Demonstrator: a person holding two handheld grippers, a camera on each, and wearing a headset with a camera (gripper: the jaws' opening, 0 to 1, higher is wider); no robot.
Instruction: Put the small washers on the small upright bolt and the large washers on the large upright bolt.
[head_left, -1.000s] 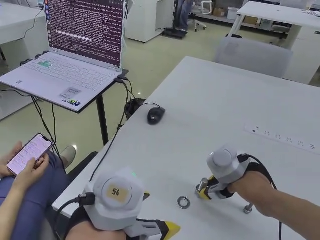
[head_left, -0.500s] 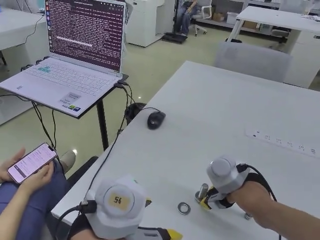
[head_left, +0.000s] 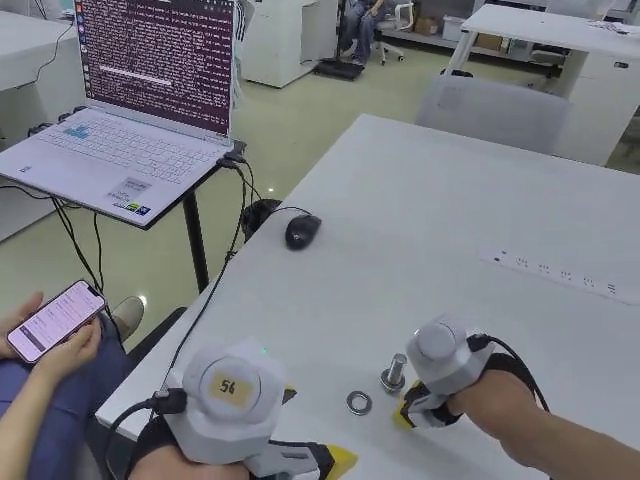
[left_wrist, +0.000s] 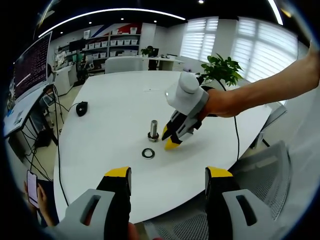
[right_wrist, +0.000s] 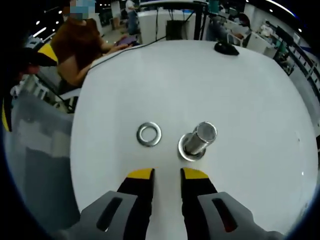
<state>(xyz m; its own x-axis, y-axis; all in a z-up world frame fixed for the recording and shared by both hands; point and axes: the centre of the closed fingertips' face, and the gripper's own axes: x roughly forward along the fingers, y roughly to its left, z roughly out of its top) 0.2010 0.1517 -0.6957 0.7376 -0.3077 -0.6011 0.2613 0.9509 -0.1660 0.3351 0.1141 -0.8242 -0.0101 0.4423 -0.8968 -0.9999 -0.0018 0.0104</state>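
Observation:
A large steel bolt (head_left: 393, 372) stands upright on the white table (head_left: 430, 220), with a washer (right_wrist: 186, 152) ringing its base. A second loose washer (head_left: 359, 403) lies flat just to its left. My right gripper (head_left: 410, 416) hovers just behind the bolt (right_wrist: 199, 140), its yellow-tipped jaws a little apart with nothing between them. The loose washer (right_wrist: 149, 134) lies left of the bolt in the right gripper view. My left gripper (left_wrist: 168, 175) hangs over the near table edge, open wide and empty, facing the bolt (left_wrist: 153, 129), the washer (left_wrist: 148, 153) and the right gripper (left_wrist: 175, 139).
A black mouse (head_left: 302, 231) with its cable lies toward the table's far left edge. A white power strip (head_left: 560, 275) runs along the right. Left of the table are a laptop (head_left: 130, 110) on a stand and a seated person holding a phone (head_left: 55, 320).
My right gripper has drawn back from the bolt's top toward me, leaving the bolt standing free. The left gripper has barely moved. The camera has shifted slightly.

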